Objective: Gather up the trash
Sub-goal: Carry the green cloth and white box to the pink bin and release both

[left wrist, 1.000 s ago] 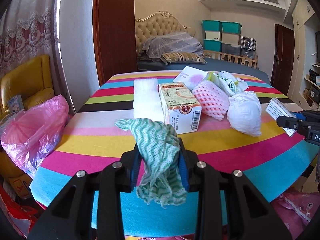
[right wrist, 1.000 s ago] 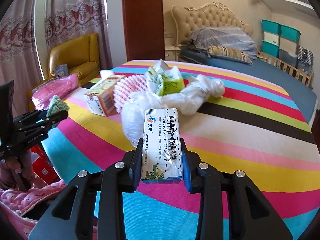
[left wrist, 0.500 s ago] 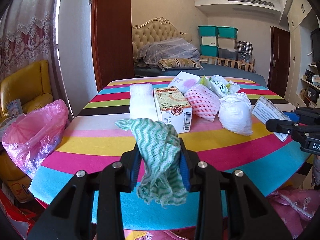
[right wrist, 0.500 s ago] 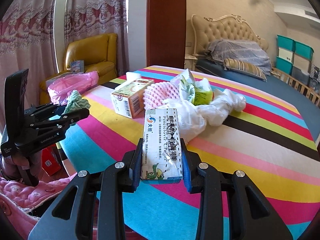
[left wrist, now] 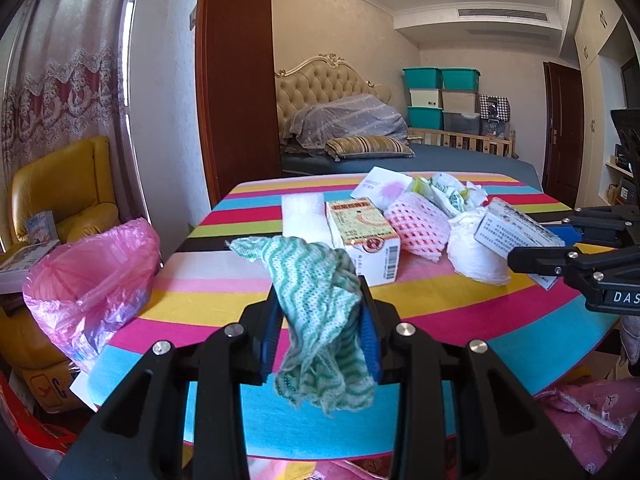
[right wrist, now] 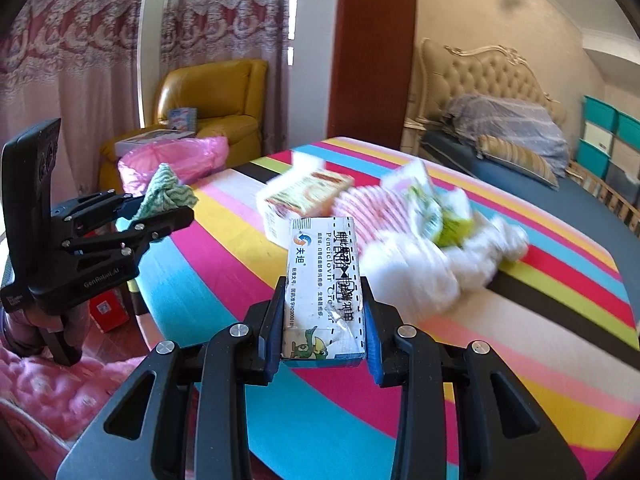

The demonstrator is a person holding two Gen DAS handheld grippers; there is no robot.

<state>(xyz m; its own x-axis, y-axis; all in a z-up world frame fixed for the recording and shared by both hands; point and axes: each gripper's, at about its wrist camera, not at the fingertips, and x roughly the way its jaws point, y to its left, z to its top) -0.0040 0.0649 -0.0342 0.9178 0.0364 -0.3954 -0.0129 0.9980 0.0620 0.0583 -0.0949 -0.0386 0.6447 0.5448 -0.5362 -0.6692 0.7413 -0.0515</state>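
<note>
My left gripper [left wrist: 319, 294] is shut on a green-and-white cloth [left wrist: 320, 320], held over the near edge of the striped table [left wrist: 440, 312]. My right gripper [right wrist: 323, 286] is shut on a small medicine box [right wrist: 324, 280]; from the left wrist it shows at the right [left wrist: 560, 248]. An open pink trash bag [left wrist: 88, 272] sits off the table's left side. On the table lie a carton [left wrist: 362, 236], a pink foam net [left wrist: 420, 220], a crumpled white bag [left wrist: 476, 252], a white foam sheet [left wrist: 302, 216] and a green wrapper [left wrist: 444, 192].
A yellow armchair [left wrist: 60, 184] with books stands behind the pink bag. A bed [left wrist: 360, 152] and stacked storage crates [left wrist: 440, 96] lie beyond the table. Pink fabric [right wrist: 60, 380] lies below the near edge. A red box [right wrist: 108, 308] rests on the floor.
My right gripper has swung left with the medicine box, bringing the left gripper and pink bag further into its view. The left gripper has tilted slightly upward, still holding the cloth.
</note>
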